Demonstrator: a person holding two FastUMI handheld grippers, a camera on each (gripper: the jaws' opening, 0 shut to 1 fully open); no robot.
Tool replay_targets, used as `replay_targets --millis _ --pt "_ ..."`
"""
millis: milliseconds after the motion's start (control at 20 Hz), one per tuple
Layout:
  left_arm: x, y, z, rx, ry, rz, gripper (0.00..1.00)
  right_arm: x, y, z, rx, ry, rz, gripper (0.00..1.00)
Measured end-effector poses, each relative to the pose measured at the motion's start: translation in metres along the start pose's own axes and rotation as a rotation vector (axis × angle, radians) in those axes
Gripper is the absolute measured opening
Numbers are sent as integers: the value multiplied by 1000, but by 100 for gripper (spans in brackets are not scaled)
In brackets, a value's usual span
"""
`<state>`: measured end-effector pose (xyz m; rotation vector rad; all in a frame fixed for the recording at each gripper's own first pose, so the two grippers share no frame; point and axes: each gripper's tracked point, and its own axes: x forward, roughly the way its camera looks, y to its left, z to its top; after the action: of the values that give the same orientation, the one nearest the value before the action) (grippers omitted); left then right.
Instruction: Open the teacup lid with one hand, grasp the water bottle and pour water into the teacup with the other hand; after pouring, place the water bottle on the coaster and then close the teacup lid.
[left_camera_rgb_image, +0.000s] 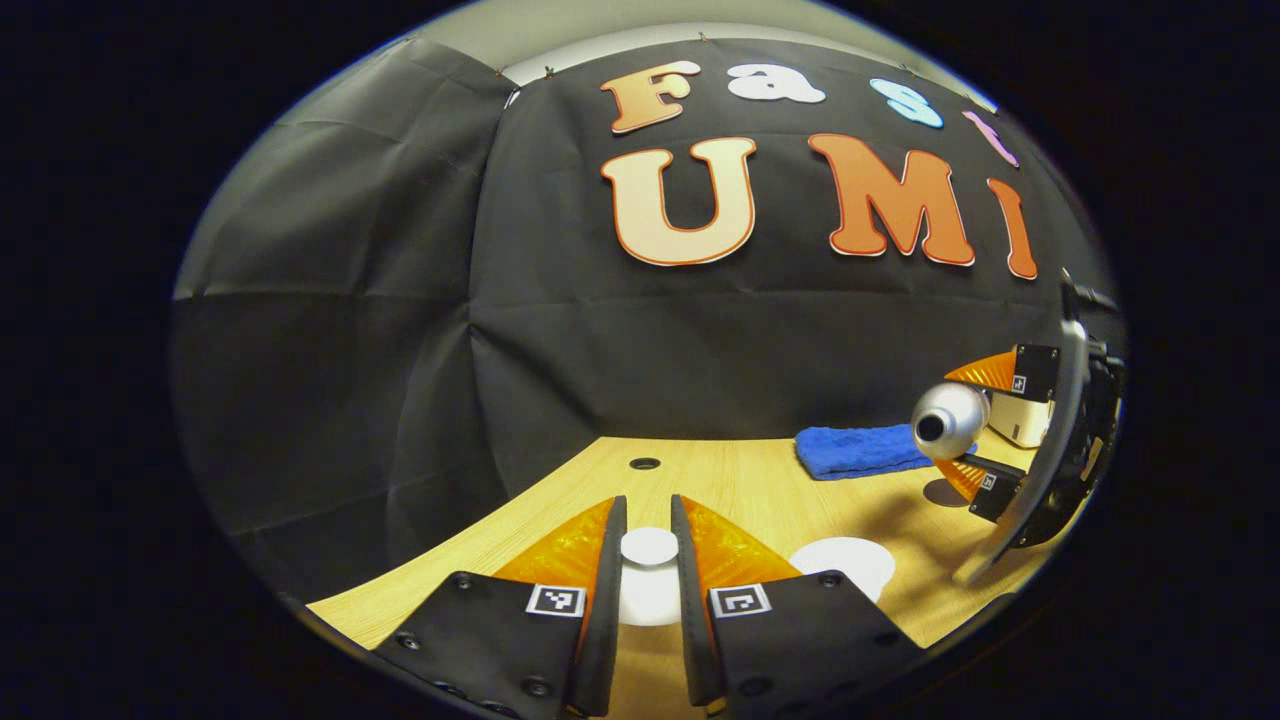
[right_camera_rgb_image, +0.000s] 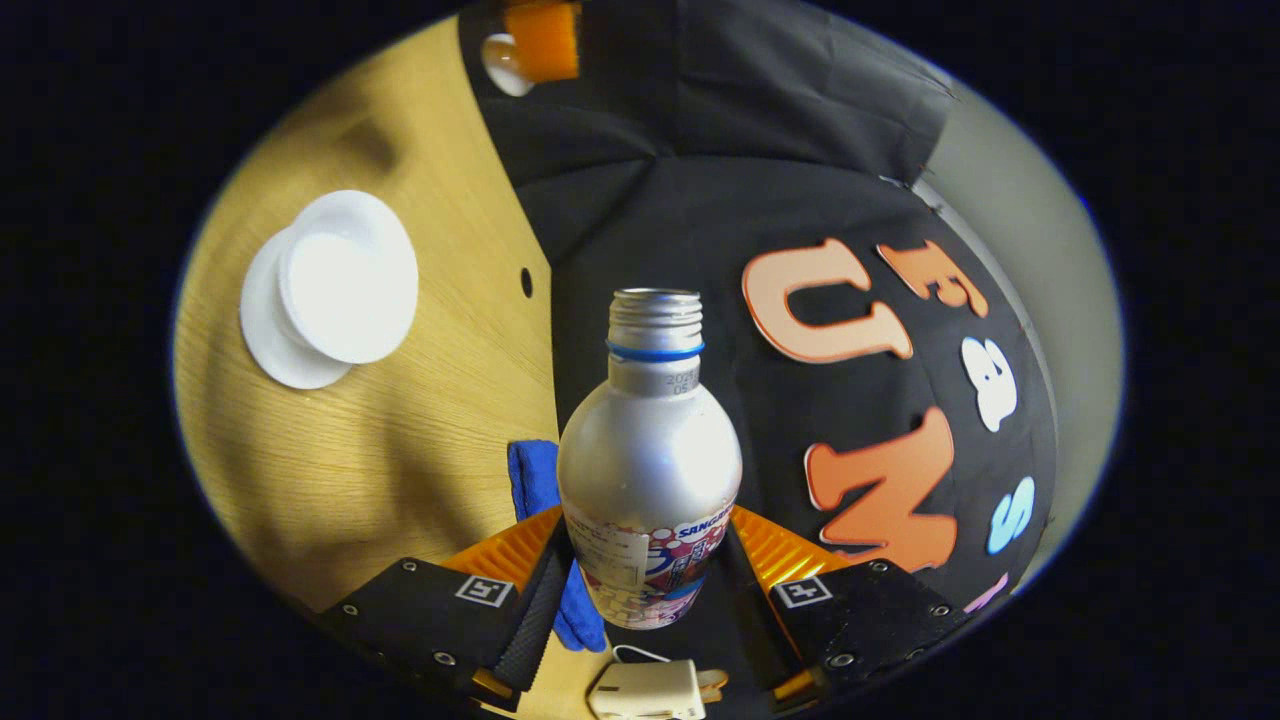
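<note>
My left gripper (left_camera_rgb_image: 649, 507) is shut on the knob of the white teacup lid (left_camera_rgb_image: 648, 575), holding it off to the side of the cup. The open white teacup (left_camera_rgb_image: 845, 563) stands just right of it; in the right gripper view the teacup (right_camera_rgb_image: 348, 275) sits on a white saucer (right_camera_rgb_image: 262, 345). My right gripper (right_camera_rgb_image: 650, 535) is shut on a silver capless water bottle (right_camera_rgb_image: 650, 450). In the left gripper view the bottle (left_camera_rgb_image: 948, 420) hangs tilted near level above the table, its mouth facing left, with the right gripper (left_camera_rgb_image: 978, 425) around it. No water stream is visible.
A folded blue towel (left_camera_rgb_image: 858, 450) lies at the back of the wooden table (left_camera_rgb_image: 740, 480), with a white box (left_camera_rgb_image: 1020, 418) to its right. A small round hole (left_camera_rgb_image: 645, 463) is in the tabletop near the black cloth wall.
</note>
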<state>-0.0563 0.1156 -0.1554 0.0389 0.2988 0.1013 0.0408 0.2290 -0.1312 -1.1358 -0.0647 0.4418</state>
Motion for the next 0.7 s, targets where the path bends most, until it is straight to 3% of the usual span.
replay_targets --millis 250,450,550,700 --pt "7 -34 6 20 12 -53 31 4 14 -67 424 161 74 80" --pt "14 -57 5 17 26 -84 31 13 23 -93 686 235 137 80" --pt "16 -68 -1 20 45 -96 31 17 40 -109 884 273 198 80" --pt "18 -75 -7 15 61 -103 31 22 53 -122 1052 309 228 80"
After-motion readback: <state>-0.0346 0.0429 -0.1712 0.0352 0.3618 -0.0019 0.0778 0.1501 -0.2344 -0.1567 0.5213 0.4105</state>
